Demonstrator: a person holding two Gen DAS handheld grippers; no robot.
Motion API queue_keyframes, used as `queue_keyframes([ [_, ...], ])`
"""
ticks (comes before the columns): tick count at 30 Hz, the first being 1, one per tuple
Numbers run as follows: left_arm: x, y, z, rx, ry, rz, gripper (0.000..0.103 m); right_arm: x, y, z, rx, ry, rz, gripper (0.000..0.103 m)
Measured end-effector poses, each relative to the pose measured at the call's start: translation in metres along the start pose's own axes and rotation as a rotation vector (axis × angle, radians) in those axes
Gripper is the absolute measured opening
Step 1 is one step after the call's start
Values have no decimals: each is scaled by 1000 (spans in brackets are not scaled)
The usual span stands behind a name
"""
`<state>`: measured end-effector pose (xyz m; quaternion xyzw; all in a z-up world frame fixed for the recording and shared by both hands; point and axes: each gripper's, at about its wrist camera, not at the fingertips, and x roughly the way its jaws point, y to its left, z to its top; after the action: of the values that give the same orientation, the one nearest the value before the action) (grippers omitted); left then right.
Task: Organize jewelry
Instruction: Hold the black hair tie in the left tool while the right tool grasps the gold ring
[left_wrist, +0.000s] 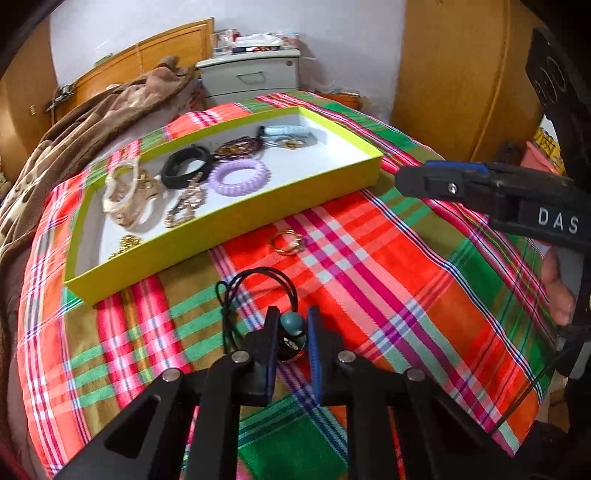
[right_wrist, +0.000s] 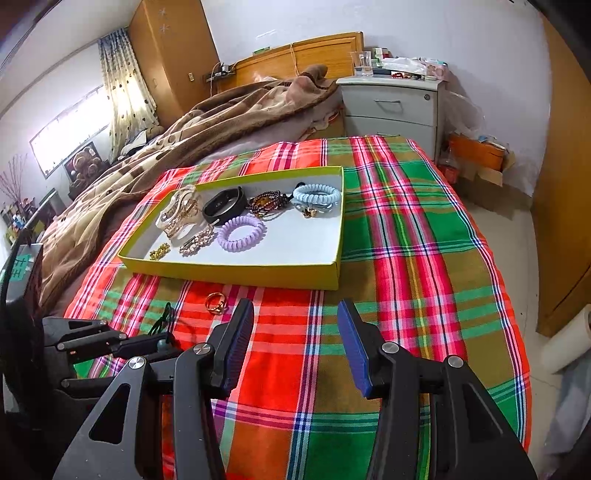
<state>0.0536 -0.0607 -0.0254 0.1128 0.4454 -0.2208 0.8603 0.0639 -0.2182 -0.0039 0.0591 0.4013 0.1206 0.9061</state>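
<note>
My left gripper (left_wrist: 293, 325) is shut on a black cord necklace: its blue pads press a teal bead (left_wrist: 290, 322), and the cord loop (left_wrist: 258, 275) lies ahead on the plaid cloth. In the right wrist view the left gripper (right_wrist: 162, 343) sits low at the left. A gold ring (left_wrist: 286, 242) (right_wrist: 216, 302) lies on the cloth between the cord and the yellow-green tray (left_wrist: 236, 218) (right_wrist: 236, 273). The tray holds a purple spiral tie (left_wrist: 238, 177), a black band (right_wrist: 225, 205), a light blue spiral tie (right_wrist: 316, 195) and gold pieces. My right gripper (right_wrist: 295, 325) (left_wrist: 406, 181) hangs open and empty over the cloth.
The plaid cloth (right_wrist: 406, 258) covers the bed's end; its edge drops to the floor at the right. A brown blanket (right_wrist: 184, 140) is heaped behind the tray. A grey nightstand (right_wrist: 391, 107) and wooden wardrobes (left_wrist: 461, 74) stand beyond.
</note>
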Motion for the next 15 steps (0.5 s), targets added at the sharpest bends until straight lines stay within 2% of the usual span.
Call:
queue_keyframes([
  [15, -37, 46, -11, -147, -91, 62, 15, 35, 44, 2, -110, 70, 73, 48],
])
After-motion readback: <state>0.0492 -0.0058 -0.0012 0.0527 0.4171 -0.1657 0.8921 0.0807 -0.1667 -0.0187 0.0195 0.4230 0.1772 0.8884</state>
